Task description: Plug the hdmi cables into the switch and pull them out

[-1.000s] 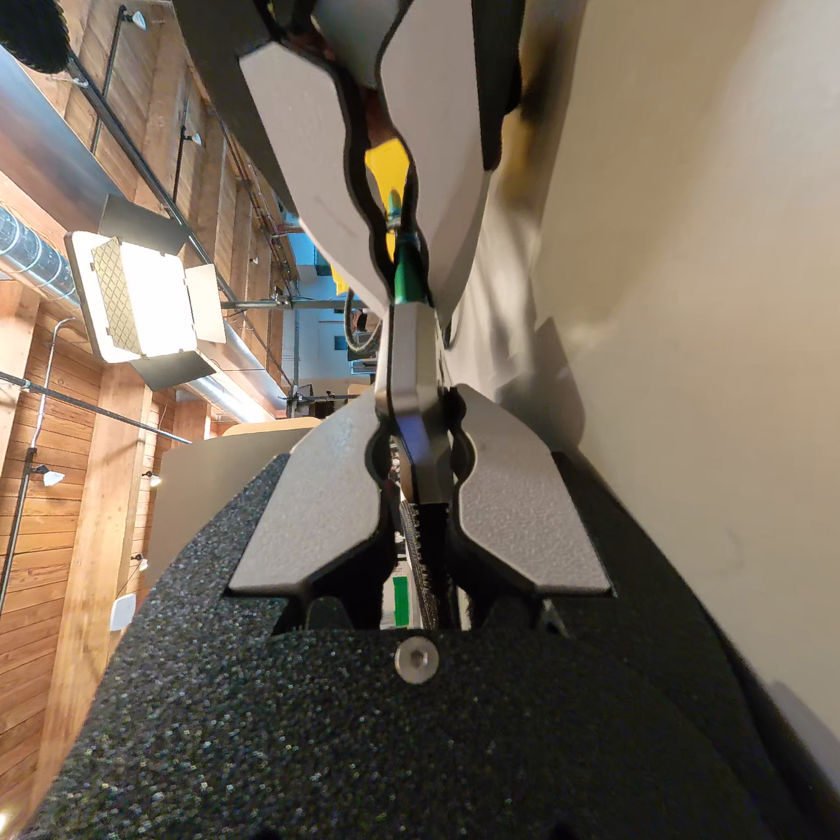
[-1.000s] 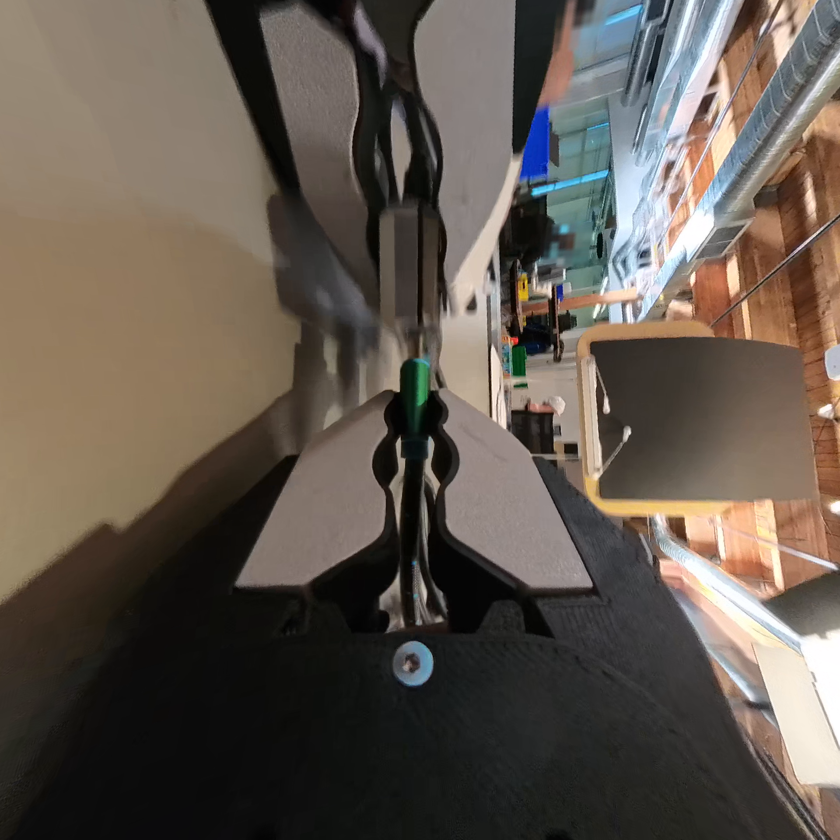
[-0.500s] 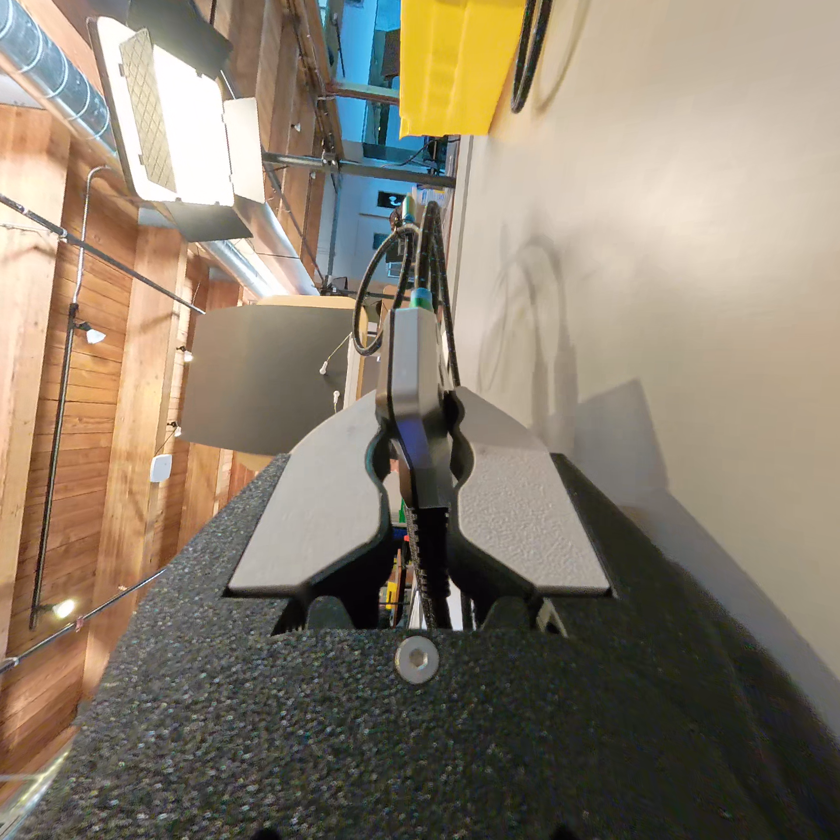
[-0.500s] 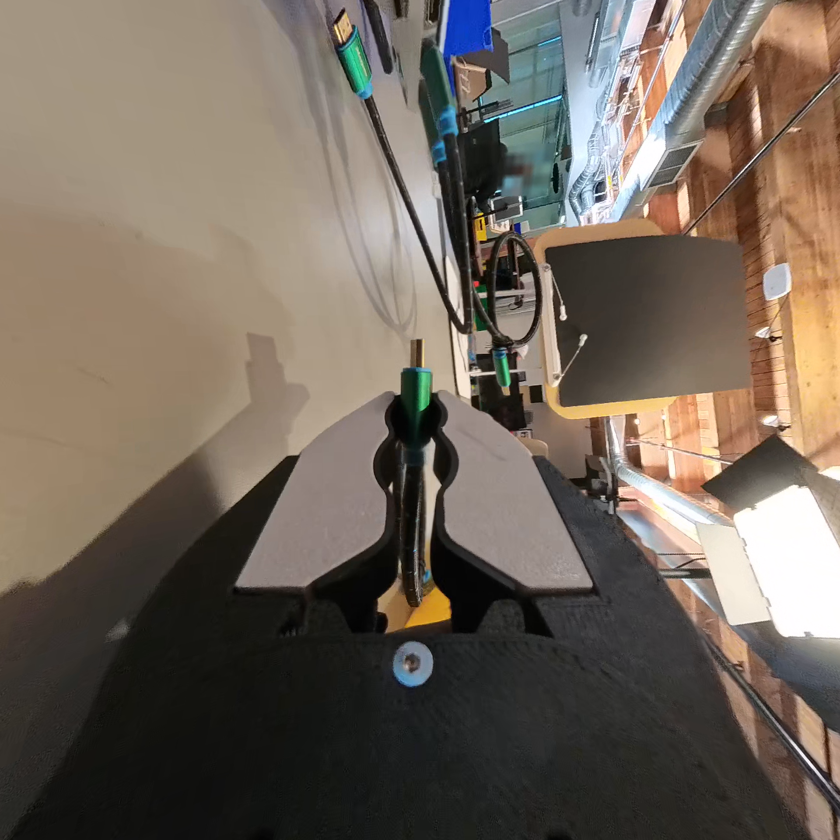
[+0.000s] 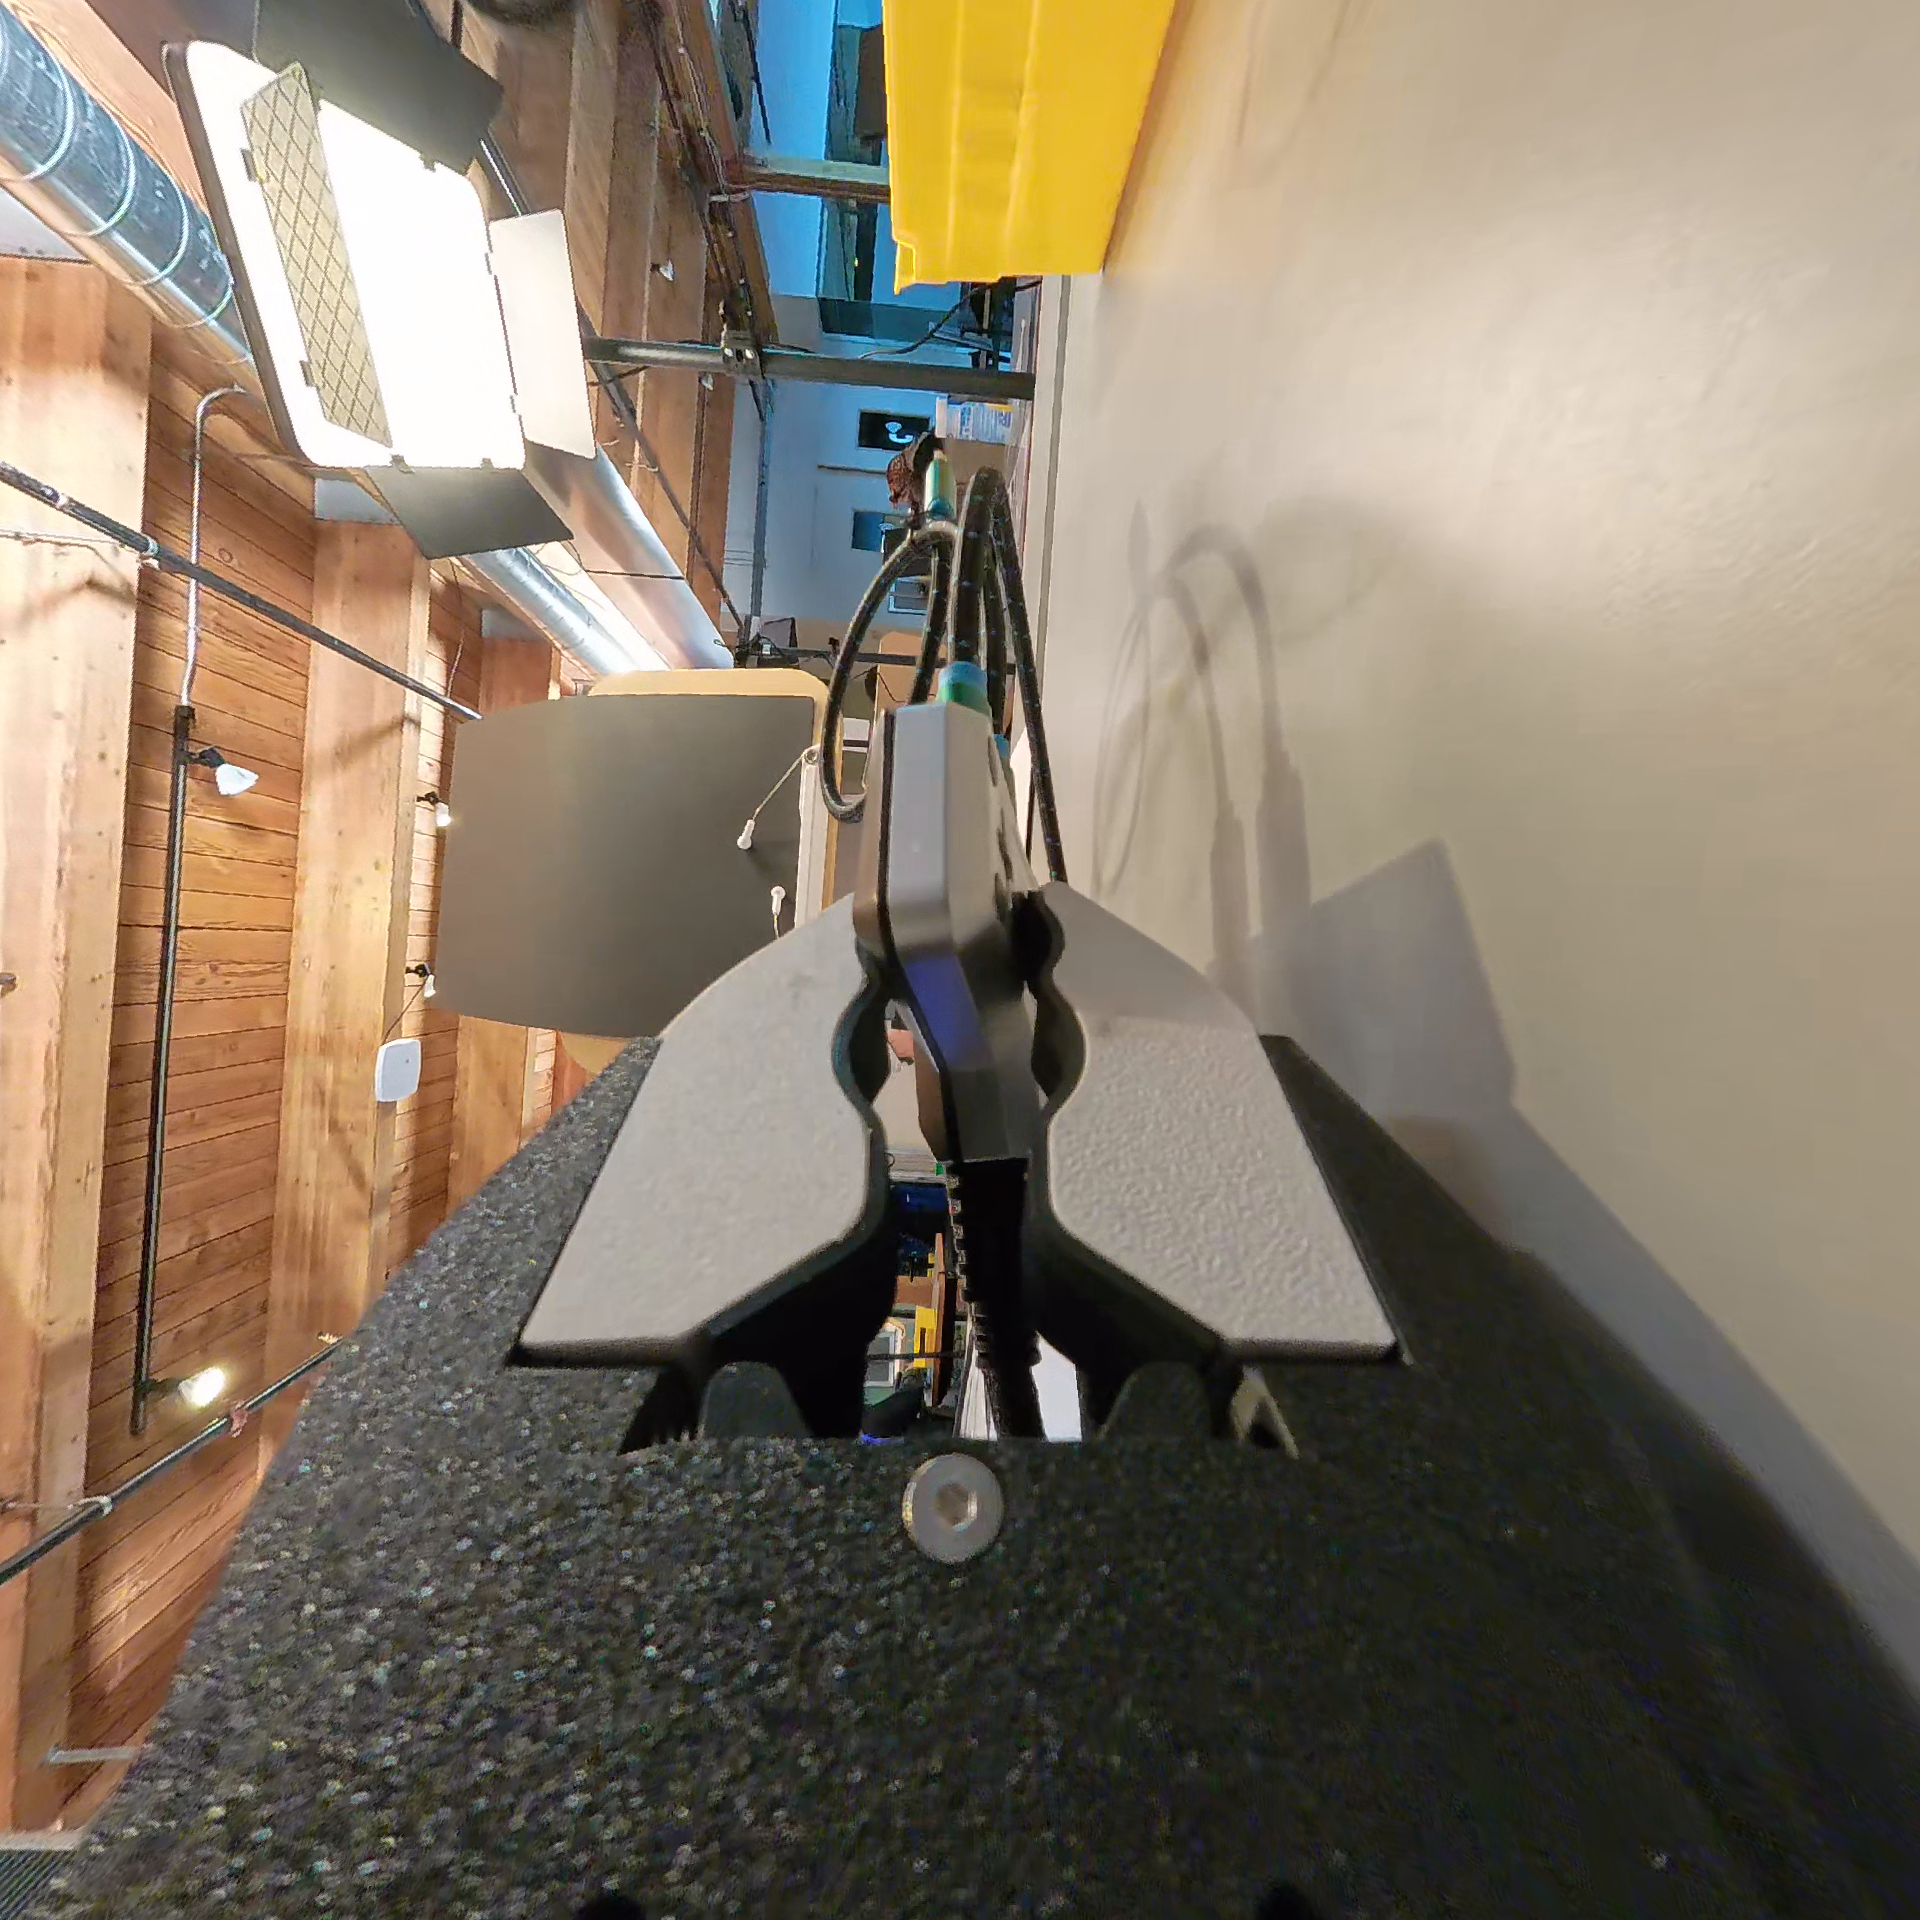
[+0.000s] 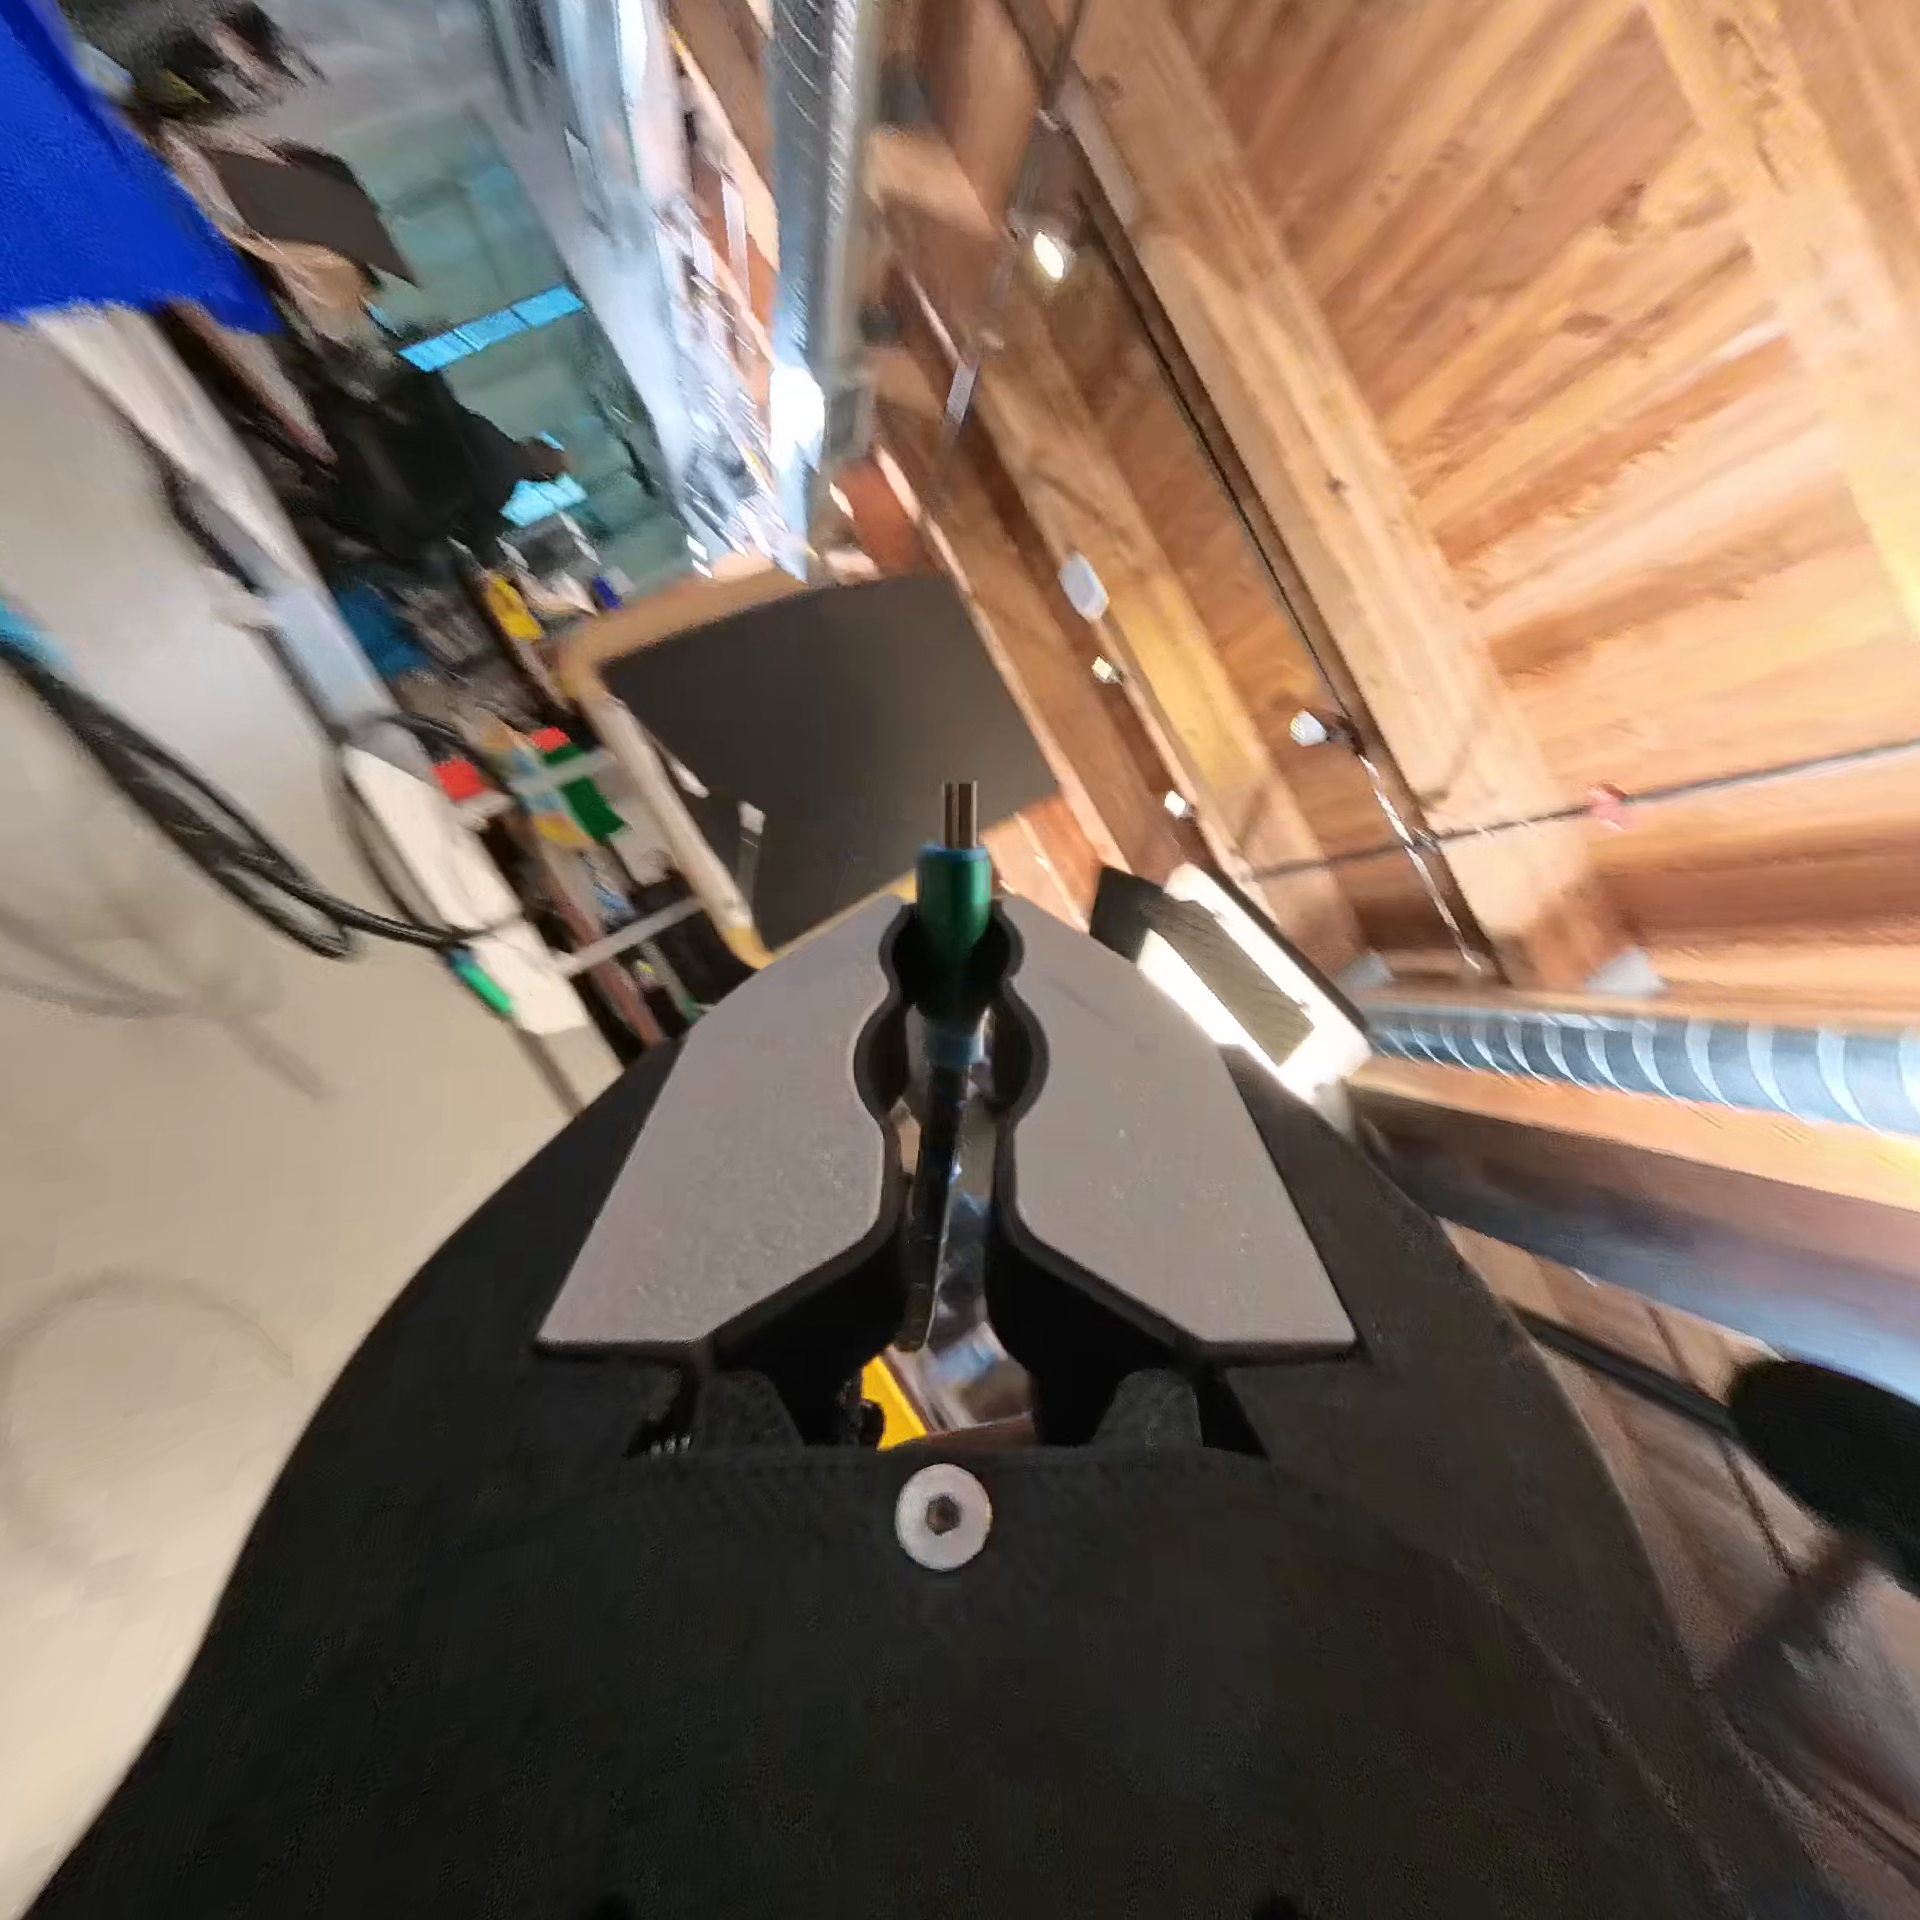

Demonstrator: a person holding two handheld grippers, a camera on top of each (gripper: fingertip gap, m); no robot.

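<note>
My left gripper (image 5: 951, 935) is shut on the grey HDMI switch (image 5: 930, 831), held edge-on beside the beige table (image 5: 1507, 520). A green-ended HDMI plug (image 5: 961, 681) sits in the switch's far end, and black cables (image 5: 977, 582) loop from it. My right gripper (image 6: 951, 935) is shut on a green HDMI plug (image 6: 951, 899); its metal tip (image 6: 958, 810) sticks out free in the air, and its black cable (image 6: 930, 1174) runs back between the fingers. The switch is not in the right wrist view.
A yellow bin (image 5: 1008, 135) stands at the table's far end. A bright studio light panel (image 5: 384, 301) and a dark board (image 5: 623, 842) stand off the table. In the blurred right wrist view, black cables (image 6: 208, 831) lie on the table, with a blue object (image 6: 83, 208) beyond. About 25 centimeters separates my left fingertips from my right. The left tips stand about 40 centimeters off the blue object (image 6: 83, 208).
The right gripper has pulled its green plug out of the switch and swung away from the table toward the wooden wall. The left gripper still holds the switch, now apart from the right gripper.
</note>
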